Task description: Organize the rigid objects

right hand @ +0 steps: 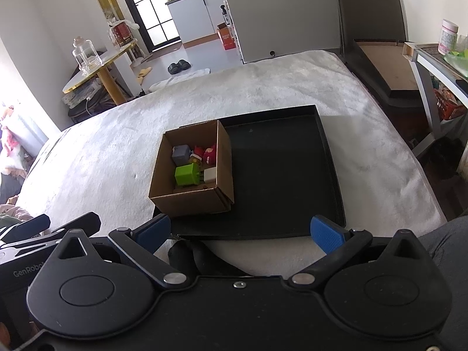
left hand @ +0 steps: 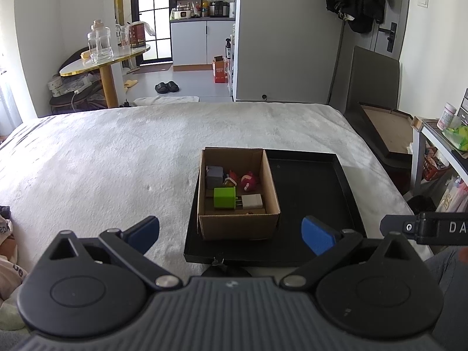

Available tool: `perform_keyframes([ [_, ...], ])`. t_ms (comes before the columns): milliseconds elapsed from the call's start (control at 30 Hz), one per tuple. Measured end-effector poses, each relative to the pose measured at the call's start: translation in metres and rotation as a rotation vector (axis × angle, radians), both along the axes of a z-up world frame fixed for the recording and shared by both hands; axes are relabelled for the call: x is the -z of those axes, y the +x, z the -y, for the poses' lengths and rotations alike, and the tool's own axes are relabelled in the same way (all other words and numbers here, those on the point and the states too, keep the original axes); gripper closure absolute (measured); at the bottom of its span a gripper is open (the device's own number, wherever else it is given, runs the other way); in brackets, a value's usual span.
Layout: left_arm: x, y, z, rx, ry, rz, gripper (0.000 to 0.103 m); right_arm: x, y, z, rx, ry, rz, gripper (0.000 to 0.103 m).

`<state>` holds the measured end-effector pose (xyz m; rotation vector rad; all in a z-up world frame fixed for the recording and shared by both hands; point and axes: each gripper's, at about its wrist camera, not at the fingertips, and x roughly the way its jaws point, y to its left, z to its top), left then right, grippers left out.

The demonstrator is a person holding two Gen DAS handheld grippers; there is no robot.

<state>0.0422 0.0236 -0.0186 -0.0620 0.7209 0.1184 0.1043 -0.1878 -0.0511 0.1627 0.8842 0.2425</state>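
A brown cardboard box (left hand: 238,225) (right hand: 187,199) stands in the left part of a black tray (left hand: 307,190) (right hand: 280,169) on a white bed. Inside lie a green block (left hand: 224,198) (right hand: 186,174), a grey block (left hand: 215,175) (right hand: 180,153), a white block (left hand: 252,201) (right hand: 210,174) and red toy figures (left hand: 248,180) (right hand: 208,153). My left gripper (left hand: 231,234) is open and empty, just short of the box's near wall. My right gripper (right hand: 239,229) is open and empty at the tray's near edge.
The white bed cover (left hand: 117,152) spreads to the left and behind the tray. A dark board and frame (left hand: 380,128) lean at the bed's right side beside a shelf (left hand: 444,146). A round table with glass jars (left hand: 99,58) stands beyond the bed.
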Motion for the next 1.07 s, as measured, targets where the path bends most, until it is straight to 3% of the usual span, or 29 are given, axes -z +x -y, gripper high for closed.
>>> perform_keyframes([
  [1067, 0.0046, -0.0045, 0.0001, 0.036, 0.005, 0.01, 0.0, 0.0002, -0.0027, -0.0062, -0.002, -0.037, 0.04, 0.0],
])
